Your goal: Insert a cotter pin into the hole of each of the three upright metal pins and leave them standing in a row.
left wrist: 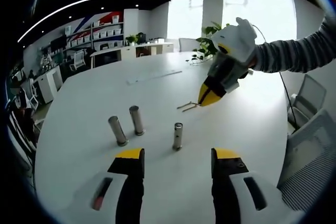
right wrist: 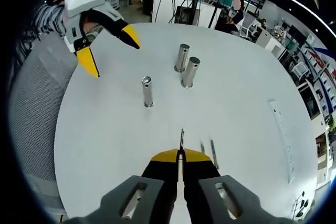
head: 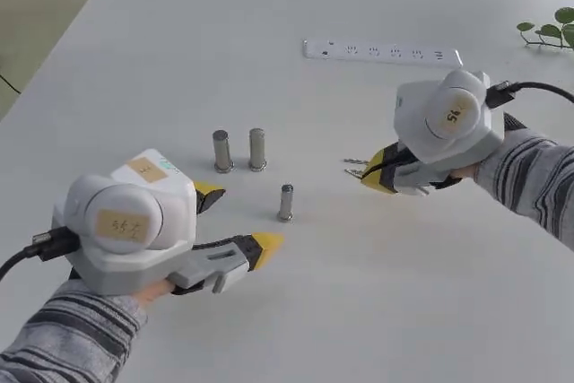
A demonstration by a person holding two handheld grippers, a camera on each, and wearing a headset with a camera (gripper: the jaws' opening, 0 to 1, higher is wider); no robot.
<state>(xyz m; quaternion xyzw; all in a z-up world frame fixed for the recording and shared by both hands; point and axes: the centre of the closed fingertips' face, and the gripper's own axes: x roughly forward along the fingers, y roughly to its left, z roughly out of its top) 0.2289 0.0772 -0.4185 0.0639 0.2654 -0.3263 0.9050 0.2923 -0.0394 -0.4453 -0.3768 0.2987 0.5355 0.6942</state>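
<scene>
Jaws on my right gripper were clamped on a cotter pin, left gripper wide open near the three upright metal pins. Two loose cotter pins lay to their right.

Bright, even light falls on my white table; shadows are faint and short. Windows blow out white, and both gripper views bend at their edges.

pins — silver; tool tips — yellow; sleeve — grey-striped; table — white
</scene>
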